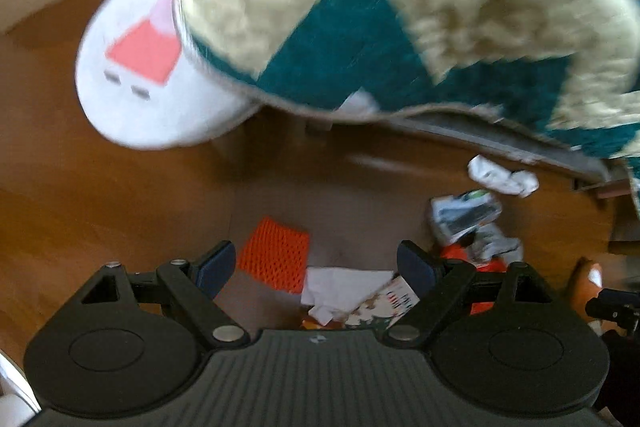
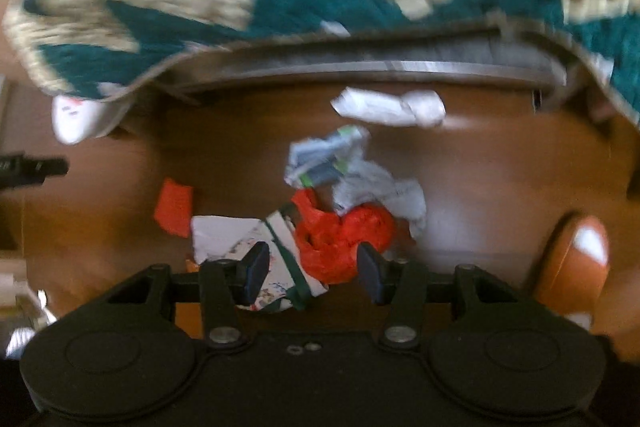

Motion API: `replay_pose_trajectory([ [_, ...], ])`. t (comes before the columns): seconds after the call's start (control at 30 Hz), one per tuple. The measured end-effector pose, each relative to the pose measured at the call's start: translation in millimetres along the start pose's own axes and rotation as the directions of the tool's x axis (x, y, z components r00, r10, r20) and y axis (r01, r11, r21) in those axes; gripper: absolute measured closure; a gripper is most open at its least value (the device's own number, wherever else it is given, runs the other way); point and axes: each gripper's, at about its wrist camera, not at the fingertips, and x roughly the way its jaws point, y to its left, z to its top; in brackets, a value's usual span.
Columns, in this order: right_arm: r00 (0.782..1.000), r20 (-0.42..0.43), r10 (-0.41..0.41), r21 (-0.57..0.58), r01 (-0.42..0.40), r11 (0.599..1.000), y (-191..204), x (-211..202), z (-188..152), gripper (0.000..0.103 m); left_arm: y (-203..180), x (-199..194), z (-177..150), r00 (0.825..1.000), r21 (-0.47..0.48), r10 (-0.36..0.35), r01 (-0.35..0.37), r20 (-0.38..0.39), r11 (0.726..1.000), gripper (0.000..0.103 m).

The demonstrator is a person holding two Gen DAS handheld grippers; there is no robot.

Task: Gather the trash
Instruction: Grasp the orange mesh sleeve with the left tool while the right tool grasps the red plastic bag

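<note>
Trash lies scattered on a wooden floor. In the left wrist view I see an orange mesh piece (image 1: 276, 255), flat white paper (image 1: 340, 289), a printed card (image 1: 390, 307), a crumpled wrapper (image 1: 464, 217) and a white paper wad (image 1: 502, 177). My left gripper (image 1: 316, 269) is open above the floor, empty. In the right wrist view a red plastic bag (image 2: 344, 239) lies by a printed card (image 2: 280, 247), white paper (image 2: 216, 235), an orange scrap (image 2: 174, 207), crumpled wrappers (image 2: 328, 155) and a white wad (image 2: 392, 107). My right gripper (image 2: 312, 271) is open just over the red bag and card.
A teal and cream rug (image 1: 400, 7) fills the far side, its edge over a metal floor strip (image 2: 380, 67). A white slipper with a pink patch (image 1: 148, 67) lies at the left. An orange-brown object (image 2: 576, 255) sits on the right. The left gripper's tip (image 2: 36, 167) shows at the left.
</note>
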Motion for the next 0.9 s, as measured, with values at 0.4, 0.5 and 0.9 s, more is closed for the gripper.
replay_pose_trajectory([
  [0.4, 0.990, -0.144, 0.012, 0.278, 0.029, 0.960, -43, 107, 2, 0.054, 28, 153, -2, 0.974, 0.001, 0.052, -0.053, -0.223, 0.999, 0.015],
  [0.5, 0.987, -0.160, 0.012, 0.323, 0.040, 0.946, -50, 126, 2, 0.054, 29, 180, -8, 0.967, 0.024, 0.055, -0.050, -0.248, 0.998, 0.015],
  [0.9, 0.971, -0.240, -0.013, 0.347, 0.098, 0.933, -53, 188, 13, 0.052, 41, 235, -25, 0.961, 0.005, 0.026, -0.026, -0.277, 1.000, 0.015],
])
